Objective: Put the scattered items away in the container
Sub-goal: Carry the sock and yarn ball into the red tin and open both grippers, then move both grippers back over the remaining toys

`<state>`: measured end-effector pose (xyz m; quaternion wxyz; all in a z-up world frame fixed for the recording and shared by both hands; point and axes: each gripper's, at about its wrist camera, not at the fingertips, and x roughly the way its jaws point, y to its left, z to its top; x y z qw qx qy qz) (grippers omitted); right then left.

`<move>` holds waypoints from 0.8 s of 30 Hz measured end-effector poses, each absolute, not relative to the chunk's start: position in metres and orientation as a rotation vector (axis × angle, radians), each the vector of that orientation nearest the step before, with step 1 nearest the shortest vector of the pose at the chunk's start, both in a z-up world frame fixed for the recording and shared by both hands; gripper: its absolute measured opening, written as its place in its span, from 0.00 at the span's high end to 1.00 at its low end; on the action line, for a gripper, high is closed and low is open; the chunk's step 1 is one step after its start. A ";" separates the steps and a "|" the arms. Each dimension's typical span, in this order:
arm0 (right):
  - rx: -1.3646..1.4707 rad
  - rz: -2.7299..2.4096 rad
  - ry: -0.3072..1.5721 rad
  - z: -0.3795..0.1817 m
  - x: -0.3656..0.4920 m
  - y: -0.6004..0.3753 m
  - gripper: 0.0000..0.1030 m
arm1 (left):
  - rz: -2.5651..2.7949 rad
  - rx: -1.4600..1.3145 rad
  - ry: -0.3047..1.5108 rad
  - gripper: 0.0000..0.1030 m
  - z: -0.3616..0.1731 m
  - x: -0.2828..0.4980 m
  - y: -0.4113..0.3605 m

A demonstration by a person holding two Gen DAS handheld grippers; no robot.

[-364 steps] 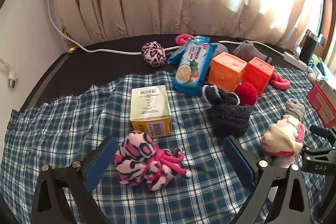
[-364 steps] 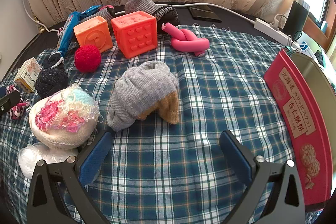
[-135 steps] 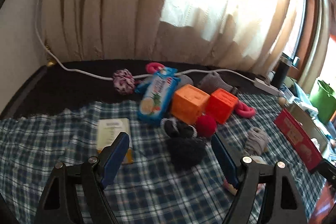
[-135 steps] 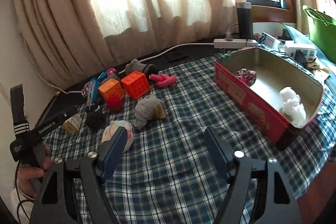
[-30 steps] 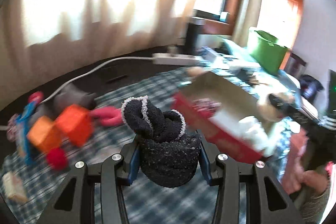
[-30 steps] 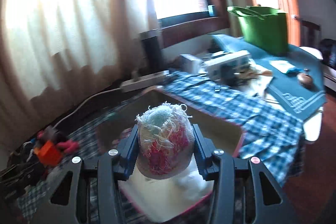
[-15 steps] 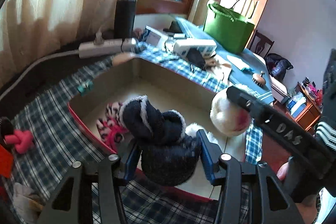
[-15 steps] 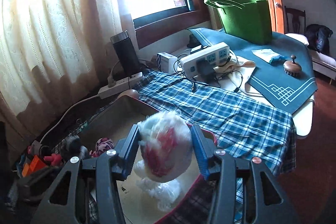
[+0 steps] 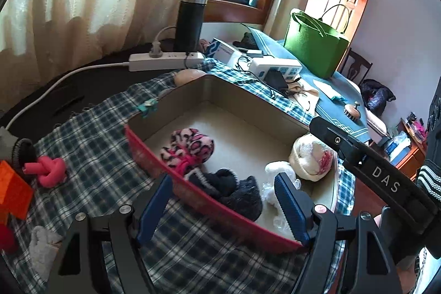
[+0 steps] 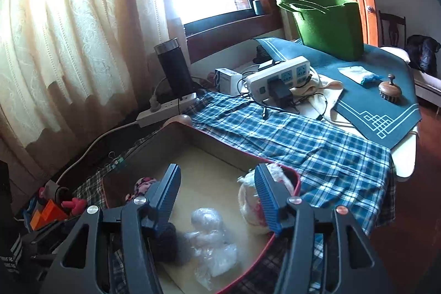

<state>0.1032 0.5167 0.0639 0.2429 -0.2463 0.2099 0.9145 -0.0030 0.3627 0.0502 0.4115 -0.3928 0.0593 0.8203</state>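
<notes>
The red-walled tin with a beige floor lies on the plaid cloth. In it are a pink leopard sock ball, a dark fuzzy sock bundle, a clear plastic bag and a cream-and-pink sock ball. My left gripper hovers over the tin's near wall, jaws opening. The dark bundle lies loose on the floor below them. My right gripper is over the tin too, jaws opening, nothing pressed between them. The cream ball rests against the tin's right wall, partly behind the right finger.
On the cloth to the left lie a pink knotted toy, an orange cube and a pale sock. Behind the tin stand a black tumbler, power strips with cables, and a green bag.
Both grippers have widened. The dark sock bundle left the left jaws and now lies in the tin. The cream ball dropped from the right jaws to the tin's right side.
</notes>
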 end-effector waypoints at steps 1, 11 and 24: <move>-0.674 2.504 0.570 0.064 0.103 0.515 0.41 | 2.071 -0.988 0.153 0.24 0.051 -0.003 0.360; -0.647 2.578 0.514 0.074 0.106 0.486 0.31 | 2.171 -0.999 0.151 0.24 0.060 -0.001 0.309; -0.738 2.746 0.465 0.076 0.086 0.414 0.23 | 2.421 -1.087 0.019 0.24 0.063 -0.019 0.169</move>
